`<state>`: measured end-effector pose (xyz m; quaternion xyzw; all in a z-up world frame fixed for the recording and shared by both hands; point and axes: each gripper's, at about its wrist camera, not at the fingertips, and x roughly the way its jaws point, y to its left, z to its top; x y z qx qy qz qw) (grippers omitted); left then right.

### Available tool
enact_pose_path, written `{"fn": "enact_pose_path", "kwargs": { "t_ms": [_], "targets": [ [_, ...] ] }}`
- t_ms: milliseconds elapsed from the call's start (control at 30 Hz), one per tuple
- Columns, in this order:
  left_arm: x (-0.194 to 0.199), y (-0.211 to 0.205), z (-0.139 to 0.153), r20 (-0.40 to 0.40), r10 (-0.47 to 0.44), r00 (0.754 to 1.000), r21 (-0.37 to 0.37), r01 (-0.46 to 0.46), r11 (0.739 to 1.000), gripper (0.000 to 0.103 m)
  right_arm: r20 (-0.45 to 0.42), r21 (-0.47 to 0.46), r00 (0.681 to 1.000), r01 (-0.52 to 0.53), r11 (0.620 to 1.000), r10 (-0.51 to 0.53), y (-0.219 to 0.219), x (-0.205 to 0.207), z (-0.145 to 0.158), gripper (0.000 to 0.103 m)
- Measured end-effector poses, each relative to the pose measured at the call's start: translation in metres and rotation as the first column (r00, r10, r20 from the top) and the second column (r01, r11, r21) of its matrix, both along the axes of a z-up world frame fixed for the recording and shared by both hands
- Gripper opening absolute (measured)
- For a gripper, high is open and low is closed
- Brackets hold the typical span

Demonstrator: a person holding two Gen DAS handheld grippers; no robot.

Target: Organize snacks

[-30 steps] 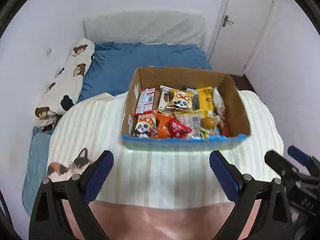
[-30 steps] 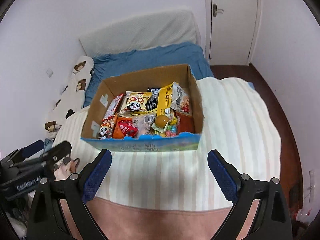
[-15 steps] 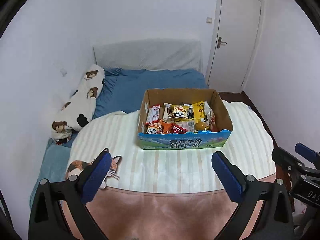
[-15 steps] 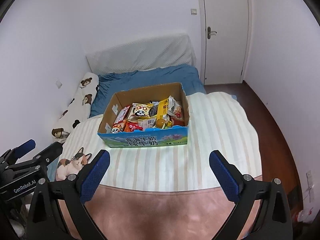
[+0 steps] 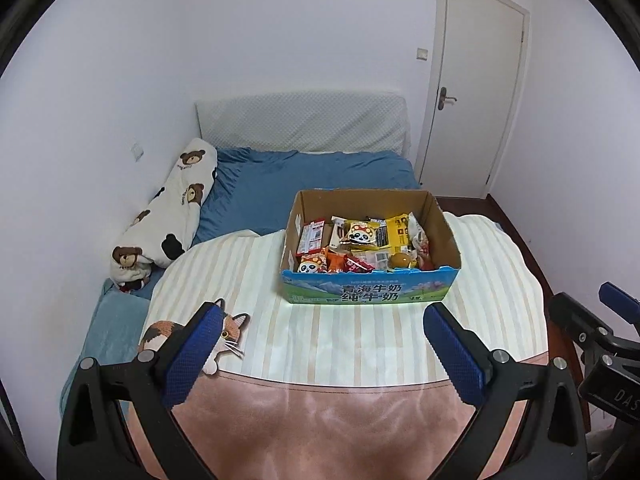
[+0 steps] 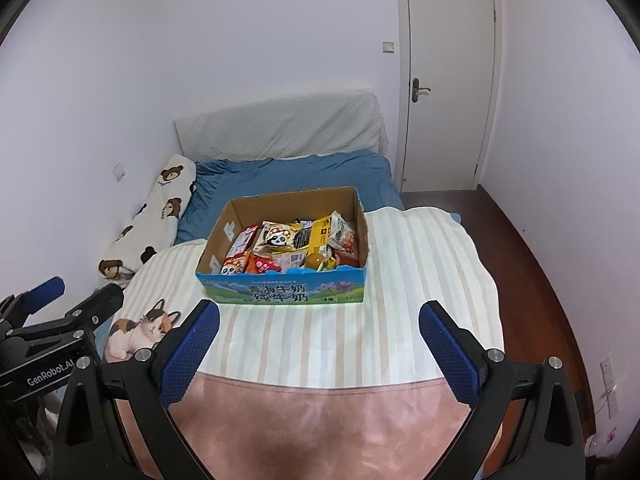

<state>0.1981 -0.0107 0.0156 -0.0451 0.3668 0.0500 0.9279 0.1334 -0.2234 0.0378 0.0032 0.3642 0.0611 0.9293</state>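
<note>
A cardboard box with a blue printed front sits on a striped blanket on the bed; it also shows in the right wrist view. It holds several snack packets, among them a panda packet, red packets and a yellow packet. My left gripper is open and empty, well short of the box. My right gripper is open and empty, also short of the box. The right gripper shows at the right edge of the left wrist view.
The striped blanket has a cat picture and a pink border near me. A bear-print bolster lies along the left wall. A blue sheet, a white headboard cushion and a closed door are behind.
Both grippers have pulled back and risen away from the box, so it looks smaller and farther. Both stayed open and empty.
</note>
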Motion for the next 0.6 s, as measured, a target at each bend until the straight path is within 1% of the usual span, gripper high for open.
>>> {"fn": "enact_pose_path", "kwargs": {
  "t_ms": [167, 300, 367, 500, 600],
  "targets": [
    [0.018, -0.001, -0.008, 0.001, 0.019, 1.0, 0.02, -0.019, 1.0, 0.103, 0.017, -0.009, 0.999, 0.031, 0.999, -0.031, 0.0, 0.017, -0.003, 0.102],
    [0.037, 0.001, -0.014, -0.006, 0.029, 1.0, 0.031, -0.029, 0.999, 0.103, 0.022, -0.024, 0.999, 0.044, 0.999, -0.044, 0.001, 0.039, -0.008, 0.102],
    [0.047, 0.001, -0.017, -0.006, 0.036, 0.999, 0.044, -0.036, 0.998, 0.103, 0.019, -0.032, 0.999, 0.049, 0.998, -0.048, 0.003, 0.05, -0.011, 0.102],
    [0.067, 0.003, -0.025, -0.024, 0.039, 0.999, 0.047, -0.038, 0.998, 0.103, 0.001, -0.046, 0.998, 0.06, 0.997, -0.06, 0.005, 0.074, -0.022, 0.102],
    [0.08, 0.004, -0.031, -0.034, 0.045, 0.998, 0.059, -0.043, 0.997, 0.103, -0.01, -0.053, 0.997, 0.072, 0.996, -0.072, 0.006, 0.085, -0.029, 0.102]
  ]
}}
